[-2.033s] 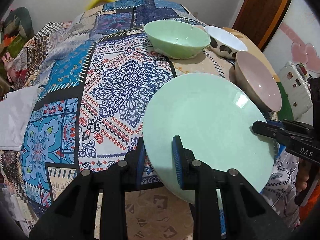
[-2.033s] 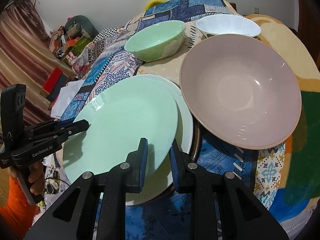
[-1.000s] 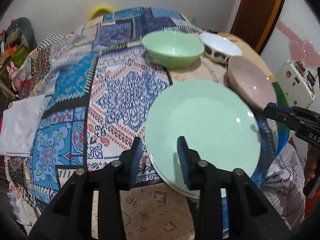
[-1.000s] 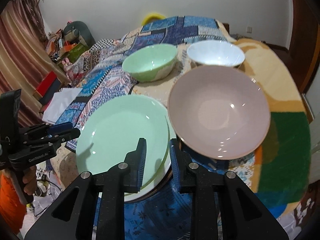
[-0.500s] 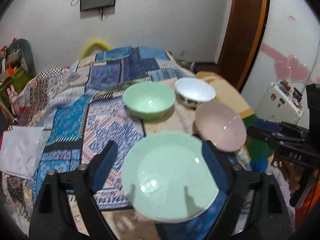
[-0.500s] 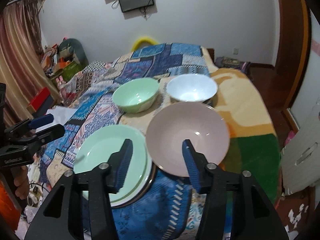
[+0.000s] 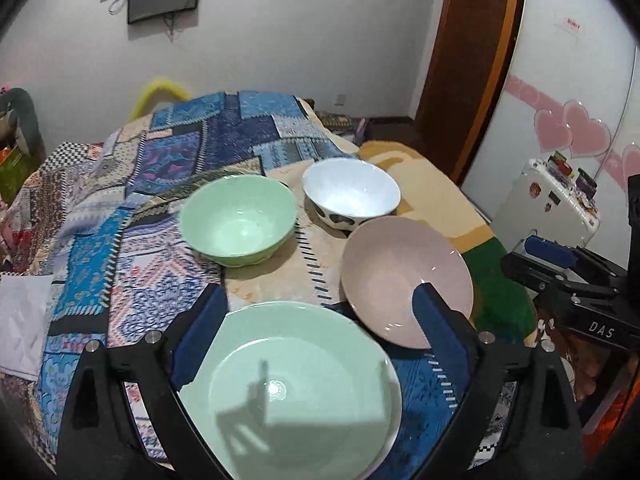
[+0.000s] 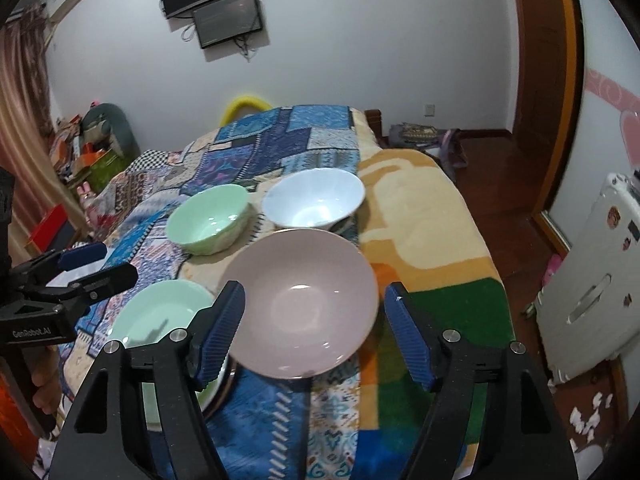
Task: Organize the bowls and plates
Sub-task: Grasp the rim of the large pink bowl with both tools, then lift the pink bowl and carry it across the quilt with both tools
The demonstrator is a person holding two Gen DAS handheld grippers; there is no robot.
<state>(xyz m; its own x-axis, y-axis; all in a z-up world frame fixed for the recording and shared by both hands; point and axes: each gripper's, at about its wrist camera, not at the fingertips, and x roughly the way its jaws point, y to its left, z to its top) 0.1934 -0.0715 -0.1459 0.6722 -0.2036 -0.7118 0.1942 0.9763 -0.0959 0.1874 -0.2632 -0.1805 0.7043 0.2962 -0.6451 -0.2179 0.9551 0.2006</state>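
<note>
- The green plate [image 7: 292, 388] lies flat at the near edge of the patterned bedspread [image 7: 168, 168], on top of a white plate whose rim [image 8: 214, 394] shows under it in the right wrist view. Judging from that, the plates are already stacked.
- The left gripper [image 7: 316, 328] hangs above this stack with its jaws opening wide; the plate shows in the gap between the pads, but they do not touch it and they hold nothing.
- The right gripper [image 8: 316, 330] has its jaws opening too, with nothing held; the pink bowl [image 8: 304, 300] is framed between its fingers but lies below them on the bed, not gripped.
- The pink bowl sits just beside the plate stack, to its right, and looks tilted on the soft cover.
- The green bowl [image 7: 238, 220] and the white bowl [image 7: 350, 192] stand side by side farther back, each upright and separate.
- What seems left: the three bowls are not yet nested or gathered. The pink one is the widest, so it would likely serve as the base.
</note>
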